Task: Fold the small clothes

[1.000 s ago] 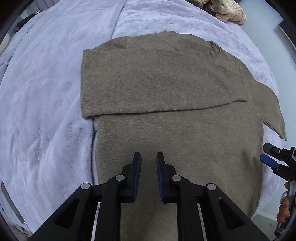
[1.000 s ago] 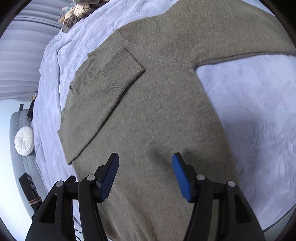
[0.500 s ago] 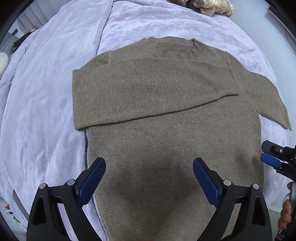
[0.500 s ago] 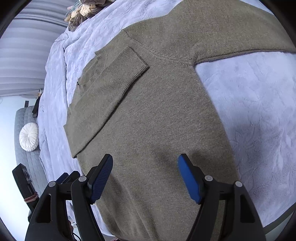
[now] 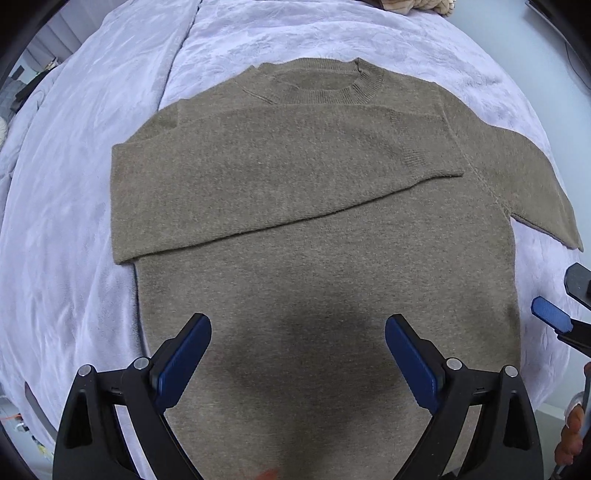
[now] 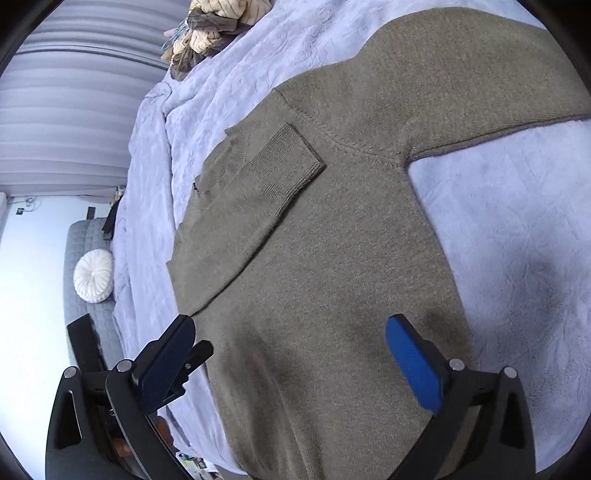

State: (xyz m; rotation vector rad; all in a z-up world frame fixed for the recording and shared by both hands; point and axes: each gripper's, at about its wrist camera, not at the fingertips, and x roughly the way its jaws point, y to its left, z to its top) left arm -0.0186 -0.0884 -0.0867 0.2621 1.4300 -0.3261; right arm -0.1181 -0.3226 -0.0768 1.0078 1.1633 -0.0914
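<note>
An olive-brown knit sweater (image 5: 325, 229) lies flat on a lavender bedspread (image 5: 74, 184), neck hole at the far side. One sleeve (image 5: 280, 177) is folded across the chest; the other sleeve (image 5: 524, 177) stretches out to the right. My left gripper (image 5: 297, 354) is open and empty, hovering over the lower body of the sweater. My right gripper (image 6: 290, 354) is open and empty over the sweater (image 6: 332, 240) from the side; its blue fingertip (image 5: 550, 314) shows at the right edge of the left wrist view.
A pile of beige and brown clothes (image 6: 210, 33) sits at the far end of the bed. A grey sofa with a white round cushion (image 6: 92, 275) stands beyond the bed's edge. Pleated curtains (image 6: 66, 110) hang behind.
My left gripper has opened wide from nearly shut and drawn back, so the collar now shows. My right gripper has opened a little wider and pulled back slightly.
</note>
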